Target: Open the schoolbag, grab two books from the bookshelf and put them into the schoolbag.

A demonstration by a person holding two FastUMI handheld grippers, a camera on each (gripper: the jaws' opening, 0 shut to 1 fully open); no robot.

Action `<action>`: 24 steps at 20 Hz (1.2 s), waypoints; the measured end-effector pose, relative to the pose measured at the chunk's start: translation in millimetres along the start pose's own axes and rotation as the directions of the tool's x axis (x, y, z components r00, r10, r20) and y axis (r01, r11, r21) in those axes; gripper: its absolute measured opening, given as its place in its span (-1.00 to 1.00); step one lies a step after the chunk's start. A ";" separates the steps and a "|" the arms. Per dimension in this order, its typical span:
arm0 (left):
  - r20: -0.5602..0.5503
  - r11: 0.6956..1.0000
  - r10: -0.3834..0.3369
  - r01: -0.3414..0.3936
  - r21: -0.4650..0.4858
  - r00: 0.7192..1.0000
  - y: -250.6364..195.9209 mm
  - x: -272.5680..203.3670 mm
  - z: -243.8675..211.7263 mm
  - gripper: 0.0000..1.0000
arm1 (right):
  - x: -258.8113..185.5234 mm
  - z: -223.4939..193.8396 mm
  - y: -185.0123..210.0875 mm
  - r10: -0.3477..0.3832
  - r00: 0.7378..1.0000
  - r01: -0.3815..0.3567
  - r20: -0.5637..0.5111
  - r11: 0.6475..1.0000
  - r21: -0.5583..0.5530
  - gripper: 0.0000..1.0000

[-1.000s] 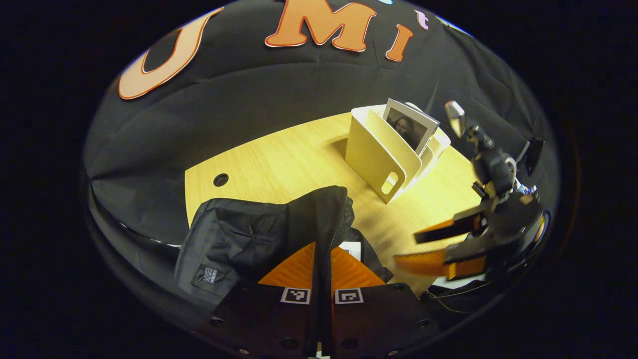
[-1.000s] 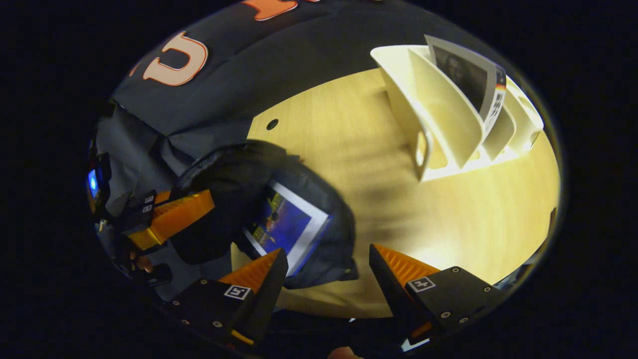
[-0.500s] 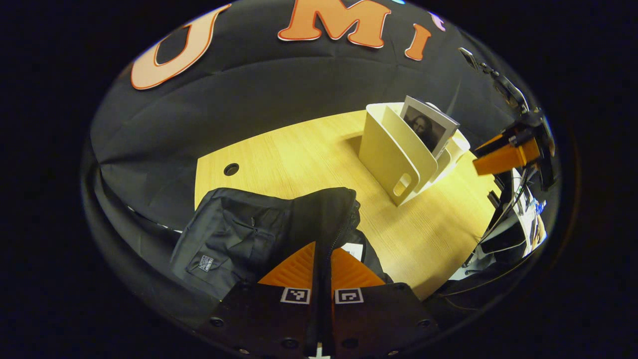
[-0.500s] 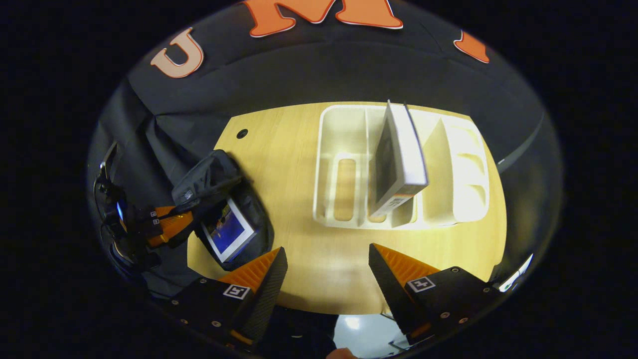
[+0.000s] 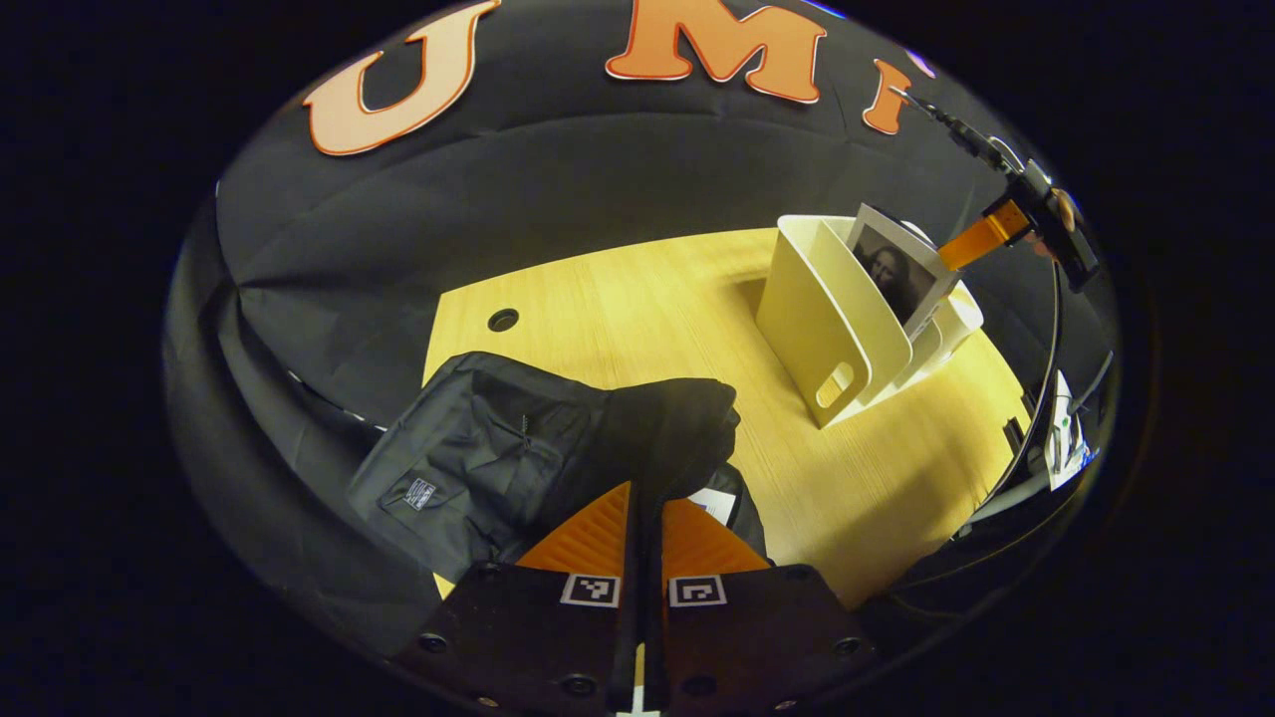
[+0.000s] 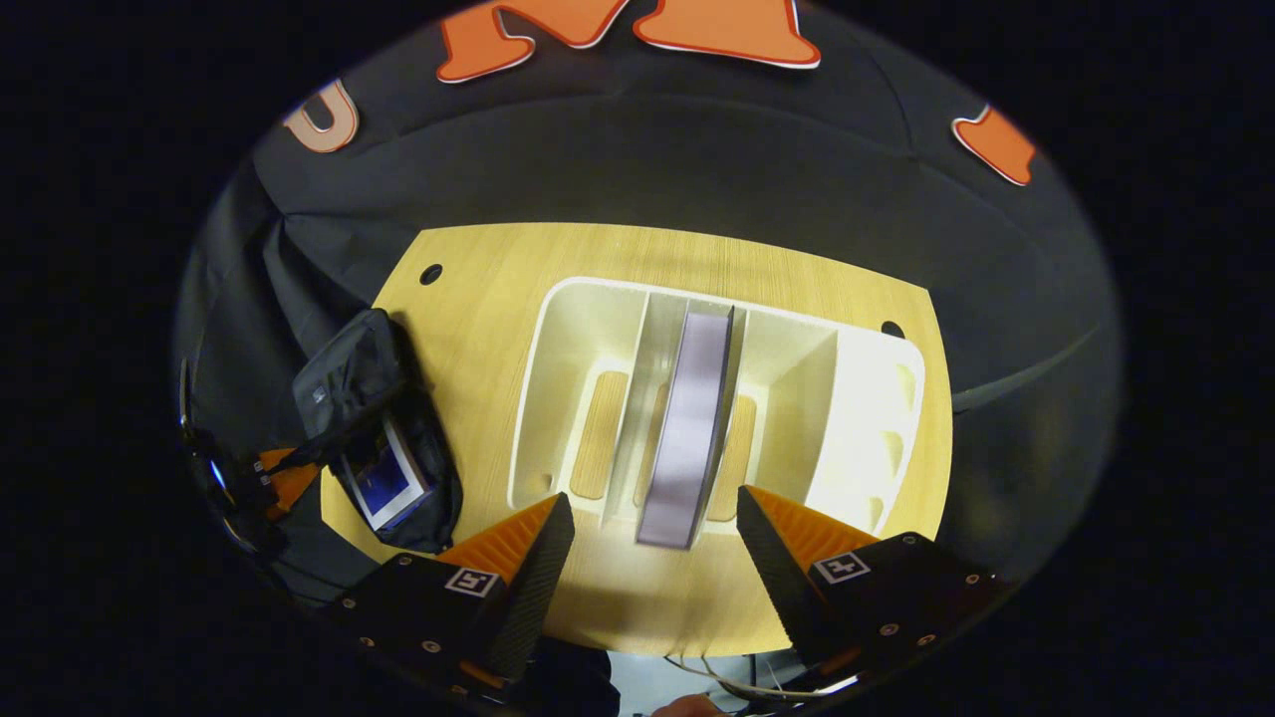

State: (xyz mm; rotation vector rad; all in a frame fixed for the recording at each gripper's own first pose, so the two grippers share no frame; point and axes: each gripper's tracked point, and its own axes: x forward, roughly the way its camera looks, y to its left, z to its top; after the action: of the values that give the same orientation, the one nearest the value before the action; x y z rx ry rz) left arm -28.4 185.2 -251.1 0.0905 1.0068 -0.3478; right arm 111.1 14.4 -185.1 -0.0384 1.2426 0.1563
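Left gripper view: the left gripper sits at 6 o'clock, its two fingers clenched on a fold of the black flap of the schoolbag, which lies on the wooden table toward 7 o'clock. A white corner of the book in the bag peeks out beside the fingers. The white bookshelf, a divided upright file holder, stands at 2 o'clock, with the book in the shelf leaning in one of its slots. The right gripper hangs just above that book, at 2 o'clock.

Right gripper view: looking down from above, the right gripper is released, its fingers spread wide at 6 o'clock on either side of the near end of the book in the shelf, not touching it. This book stands on edge in a middle slot of the bookshelf, at the centre. At 8 o'clock the schoolbag lies open on the table, the book in the bag visible inside its mouth; the left gripper grips the bag's flap there.
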 end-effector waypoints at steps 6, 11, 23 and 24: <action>-0.016 0.997 0.047 -0.047 -0.061 0.999 -9.4 -14.4 -9.8 -0.92 | 50.7 18.5 -2.8 -0.015 0.996 0.013 -0.089 0.999 -0.033 0.95; -0.026 0.993 0.083 -0.085 -0.076 0.996 -9.6 -21.6 -8.0 -0.92 | 72.5 20.5 -10.0 -0.027 0.992 0.024 -0.124 0.999 -0.020 0.38; -0.034 1.000 -0.001 0.002 0.028 0.999 1.1 -6.5 3.3 -0.92 | 16.8 -4.3 -19.6 -0.114 0.993 0.119 -0.043 0.981 0.154 -0.25; -0.029 0.999 -0.018 0.019 0.034 0.999 2.9 -6.1 2.9 -0.92 | 8.3 -9.9 -19.5 -0.129 0.991 0.134 -0.037 0.976 0.174 -0.26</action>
State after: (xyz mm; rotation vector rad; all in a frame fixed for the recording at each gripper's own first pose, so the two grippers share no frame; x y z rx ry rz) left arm -28.1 188.7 -244.7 0.1173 1.0307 -0.3817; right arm 107.1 -5.1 -197.2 0.0303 1.2705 -0.0694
